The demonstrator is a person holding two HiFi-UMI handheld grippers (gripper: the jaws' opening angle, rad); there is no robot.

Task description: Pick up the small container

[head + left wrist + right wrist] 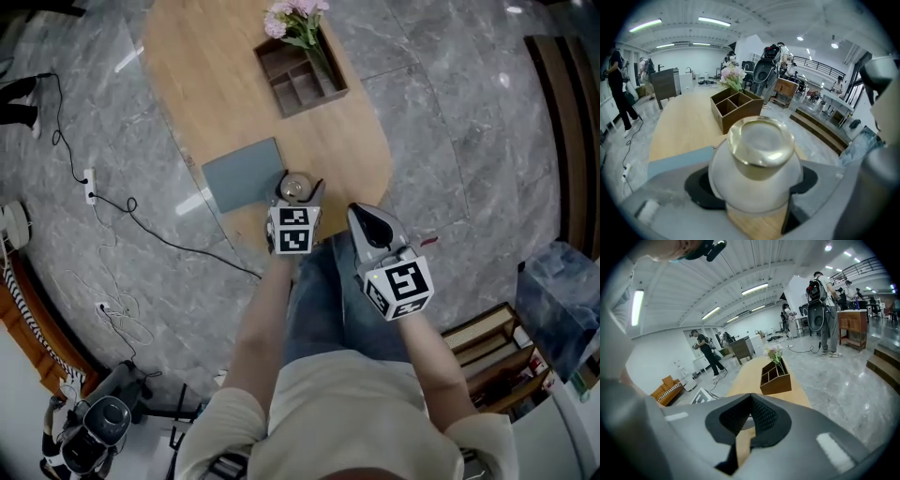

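Note:
The small container (294, 187), a round white pot with a gold lid (761, 143), sits near the front edge of the wooden table (206, 84). My left gripper (299, 193) is shut on it, and in the left gripper view its black pads (696, 187) press the pot's white belly (754, 183) from both sides. Whether the pot is off the wood cannot be told. My right gripper (362, 215) hangs just off the table's front edge, to the right of the pot. It is shut, its ribbed pads (759, 416) meet at the tip, and it holds nothing.
A grey-blue mat (244, 175) lies just left of the container. A wooden organizer (300, 80) with pink flowers (295, 17) stands at the table's far end. Cables (112, 202) trail on the marble floor at left; a bookshelf (497, 361) is at lower right.

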